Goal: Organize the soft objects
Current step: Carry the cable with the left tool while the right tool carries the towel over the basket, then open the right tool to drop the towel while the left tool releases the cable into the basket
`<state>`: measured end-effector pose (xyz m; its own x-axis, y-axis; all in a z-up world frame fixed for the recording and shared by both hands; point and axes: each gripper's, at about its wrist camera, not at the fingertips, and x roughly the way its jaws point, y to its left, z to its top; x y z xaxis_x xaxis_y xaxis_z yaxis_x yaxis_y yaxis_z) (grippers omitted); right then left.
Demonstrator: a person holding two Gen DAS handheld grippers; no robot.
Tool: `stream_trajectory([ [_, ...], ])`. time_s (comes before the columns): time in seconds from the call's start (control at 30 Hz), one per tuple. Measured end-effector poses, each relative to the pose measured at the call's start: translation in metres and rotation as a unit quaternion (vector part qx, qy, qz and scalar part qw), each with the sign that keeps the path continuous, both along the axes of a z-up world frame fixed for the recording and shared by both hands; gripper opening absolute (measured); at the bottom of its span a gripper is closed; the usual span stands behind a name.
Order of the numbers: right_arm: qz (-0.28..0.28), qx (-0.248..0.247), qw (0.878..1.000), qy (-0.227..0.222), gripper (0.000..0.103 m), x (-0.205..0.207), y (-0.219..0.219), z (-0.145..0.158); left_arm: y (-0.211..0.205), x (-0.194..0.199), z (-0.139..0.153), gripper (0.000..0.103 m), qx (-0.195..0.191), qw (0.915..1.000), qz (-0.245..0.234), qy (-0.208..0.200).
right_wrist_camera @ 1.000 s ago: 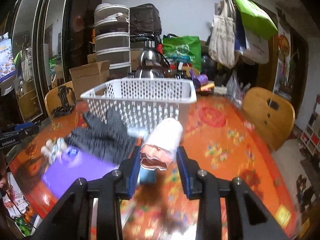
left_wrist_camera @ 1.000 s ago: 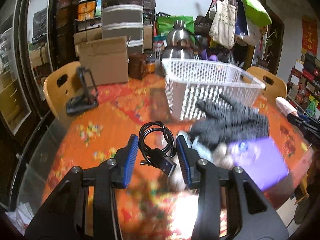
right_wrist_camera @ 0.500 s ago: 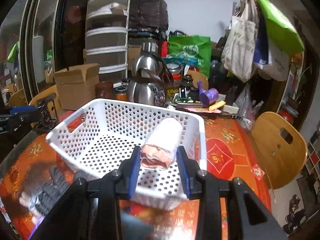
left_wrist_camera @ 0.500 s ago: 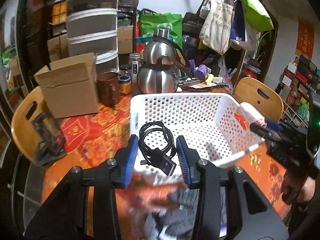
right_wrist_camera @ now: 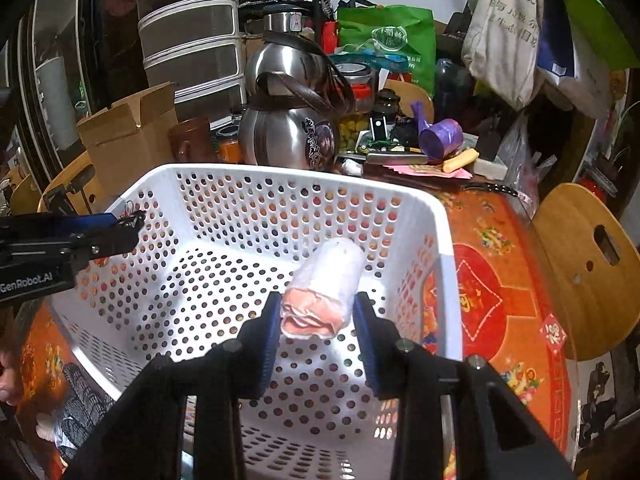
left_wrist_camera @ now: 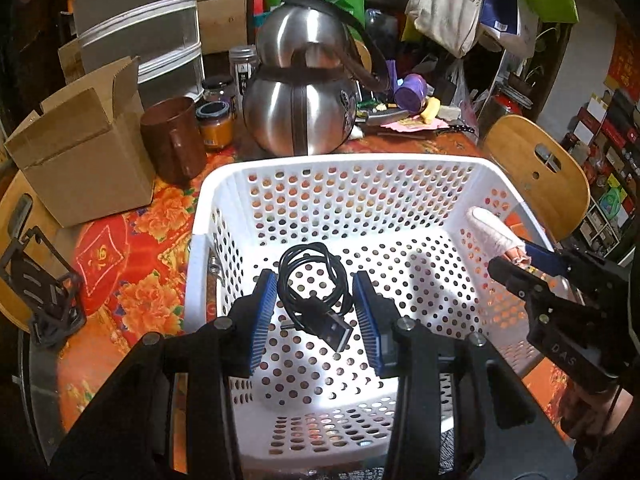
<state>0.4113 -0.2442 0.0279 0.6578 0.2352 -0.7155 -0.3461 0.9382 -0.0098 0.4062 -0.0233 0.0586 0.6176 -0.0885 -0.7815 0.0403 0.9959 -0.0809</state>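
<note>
The round table with the red and orange floral cloth (left_wrist_camera: 132,240) carries a white perforated plastic basket (left_wrist_camera: 340,168); both grippers hang over the basket's interior. Behind the basket stand a gourd-shaped stainless steel kettle with a dark strap handle (left_wrist_camera: 300,92), an open brown cardboard box (left_wrist_camera: 80,144) and a brown mug (left_wrist_camera: 176,140).

The left gripper (left_wrist_camera: 316,312) has its blue-padded fingers closed on a coiled black USB cable (left_wrist_camera: 312,284), the plug end pointing toward the camera, above the basket floor. The right gripper (right_wrist_camera: 318,320) pinches a rolled white and pink cloth (right_wrist_camera: 326,284) between its pads, also above the basket floor near the right wall.

Only the left wrist view shows the cable; there the right gripper (left_wrist_camera: 516,256) enters from the right with the cloth roll (left_wrist_camera: 492,232) seen side-on. Only the right wrist view shows a dark grey knitted glove (right_wrist_camera: 84,404) lying on the table outside the basket's near left corner, and the left gripper's tip (right_wrist_camera: 120,220) at the basket's left rim.
</note>
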Motion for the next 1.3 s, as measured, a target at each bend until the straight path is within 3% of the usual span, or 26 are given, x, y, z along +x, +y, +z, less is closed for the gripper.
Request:
stream_trajectory([
  [0.1,0.002,0.001,1.000,0.000,0.035,0.001,0.000,0.001,0.002,0.000,-0.007,0.039,-0.001,1.0000,0.000,0.010],
  [0.13,-0.003,-0.002,1.000,-0.012,0.037,-0.001,0.000,0.003,0.004,-0.001,-0.008,0.051,-0.007,0.9999,-0.001,0.009],
  [0.17,-0.011,-0.004,1.000,-0.026,0.054,-0.002,0.000,0.007,0.005,-0.002,-0.008,0.073,-0.011,0.9999,0.001,0.007],
  [0.2,-0.012,0.000,0.999,-0.033,0.067,-0.004,0.000,0.010,0.007,-0.005,-0.008,0.082,-0.013,0.9999,0.002,0.003],
  [0.23,-0.010,0.005,0.999,-0.041,0.088,-0.006,0.000,0.013,0.009,-0.008,-0.006,0.090,-0.011,0.9999,0.005,-0.005],
  [0.27,-0.008,0.005,0.999,-0.054,0.092,-0.009,0.000,0.017,0.010,-0.011,-0.004,0.090,-0.010,0.9998,0.009,-0.014],
  [0.4,-0.007,0.003,0.998,-0.062,0.092,-0.010,0.000,0.022,0.019,-0.018,0.004,0.091,-0.025,0.9990,0.018,-0.031],
  [0.93,-0.008,0.018,0.998,-0.059,0.092,-0.016,-0.003,0.021,0.020,-0.039,0.019,0.091,-0.009,0.9985,0.018,-0.052],
  [1.17,0.010,0.066,0.995,-0.073,0.092,-0.071,-0.024,0.038,0.026,-0.096,0.037,0.091,0.008,0.9971,0.017,-0.073],
  [1.3,0.004,0.059,0.993,-0.102,0.092,-0.115,-0.037,0.052,0.036,-0.142,0.059,0.093,0.021,0.9947,0.020,-0.098],
])
